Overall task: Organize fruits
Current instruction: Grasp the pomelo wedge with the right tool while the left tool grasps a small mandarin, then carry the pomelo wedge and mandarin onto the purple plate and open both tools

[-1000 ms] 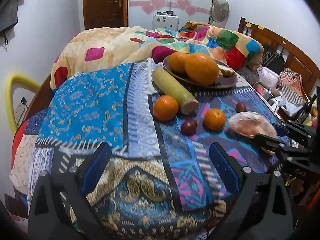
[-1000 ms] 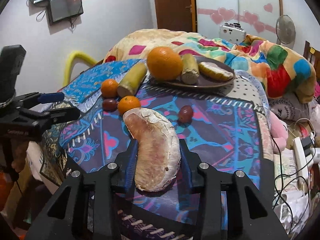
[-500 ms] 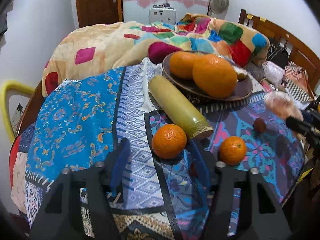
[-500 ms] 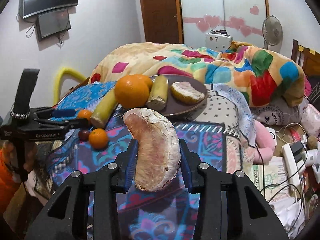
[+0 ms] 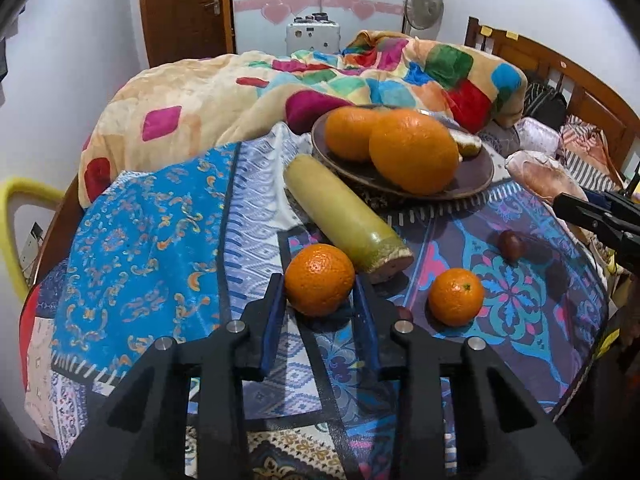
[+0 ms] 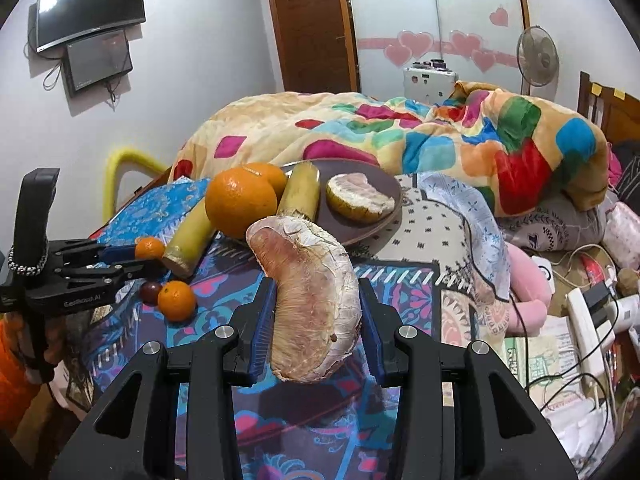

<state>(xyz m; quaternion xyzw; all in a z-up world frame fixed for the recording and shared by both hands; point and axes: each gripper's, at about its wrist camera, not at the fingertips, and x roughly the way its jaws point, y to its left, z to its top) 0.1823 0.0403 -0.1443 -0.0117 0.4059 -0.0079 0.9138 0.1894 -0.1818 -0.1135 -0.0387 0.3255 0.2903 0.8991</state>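
Note:
My left gripper (image 5: 319, 285) has its jaws closing on a small orange (image 5: 318, 272) that rests on the patterned cloth, and both blue pads touch its sides. My right gripper (image 6: 316, 286) is shut on a large peeled pomelo segment (image 6: 304, 264), held in the air just short of the brown plate (image 6: 348, 232). That plate carries two big oranges (image 5: 414, 156), a yellow-green stalk piece (image 6: 300, 192) and a pomelo piece (image 6: 358, 200). On the cloth lie a longer yellow-green stalk (image 5: 344, 216), a second small orange (image 5: 456, 298) and a dark red fruit (image 5: 511, 245).
A colourful blanket (image 5: 360, 80) is heaped behind the plate. A wooden headboard (image 5: 560, 76) stands at the right and a yellow chair frame (image 5: 12, 208) at the left. Cables and a power strip (image 6: 584, 320) lie off the cloth's right edge.
My left gripper came forward to the small orange and its jaws narrowed from wide open onto it. My right gripper lifted the pomelo segment off the cloth and toward the plate.

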